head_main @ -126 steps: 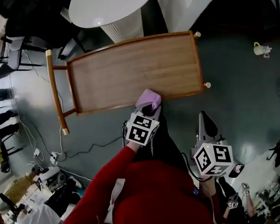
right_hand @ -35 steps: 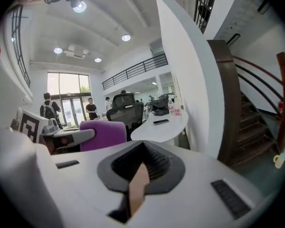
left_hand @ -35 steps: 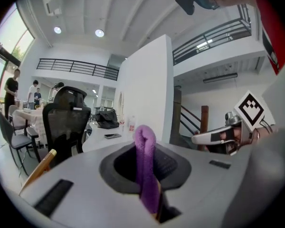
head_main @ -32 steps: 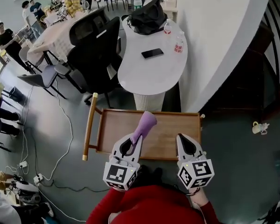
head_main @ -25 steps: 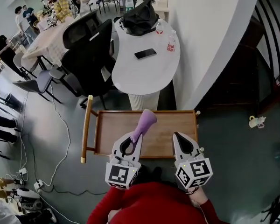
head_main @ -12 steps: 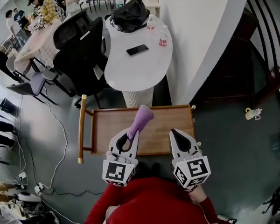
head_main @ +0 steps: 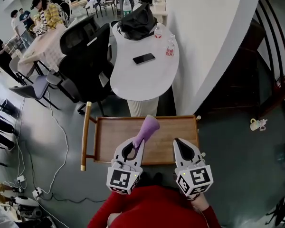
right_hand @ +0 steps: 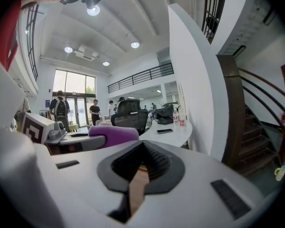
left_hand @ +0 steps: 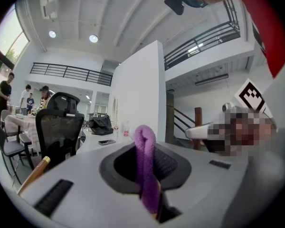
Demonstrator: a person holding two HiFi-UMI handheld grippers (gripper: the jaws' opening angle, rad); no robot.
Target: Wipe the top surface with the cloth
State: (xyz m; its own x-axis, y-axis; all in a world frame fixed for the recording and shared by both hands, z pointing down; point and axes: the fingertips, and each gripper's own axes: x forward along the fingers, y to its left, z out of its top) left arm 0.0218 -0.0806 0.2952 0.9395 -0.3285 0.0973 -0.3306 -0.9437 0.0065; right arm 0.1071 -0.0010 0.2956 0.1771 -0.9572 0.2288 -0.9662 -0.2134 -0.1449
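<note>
The wooden cart top [head_main: 118, 139] lies below me in the head view, bare, with a raised rim and a wooden handle [head_main: 84, 137] at its left end. My left gripper [head_main: 137, 142] hangs over the cart's near middle, shut on a purple cloth [head_main: 147, 127] that sticks out past its tips. In the left gripper view the cloth [left_hand: 145, 156] stands folded between the jaws of the left gripper [left_hand: 149, 186]. My right gripper [head_main: 177, 143] hovers beside it over the cart's near right part, shut and holding nothing. The right gripper [right_hand: 141, 161] has its jaws together, and the cloth [right_hand: 111, 134] shows at the left.
A white rounded table [head_main: 133, 77] with a phone [head_main: 144, 58], bottles and a black bag stands just beyond the cart. Black office chairs [head_main: 83, 56] are at the far left. A white wall [head_main: 209, 37] and dark stairs stand to the right. Cables [head_main: 54, 141] run across the floor.
Five seconds ago the left gripper pressed the cloth on the cart's near edge; now both grippers are raised above the cart. Over the last second they have barely moved.
</note>
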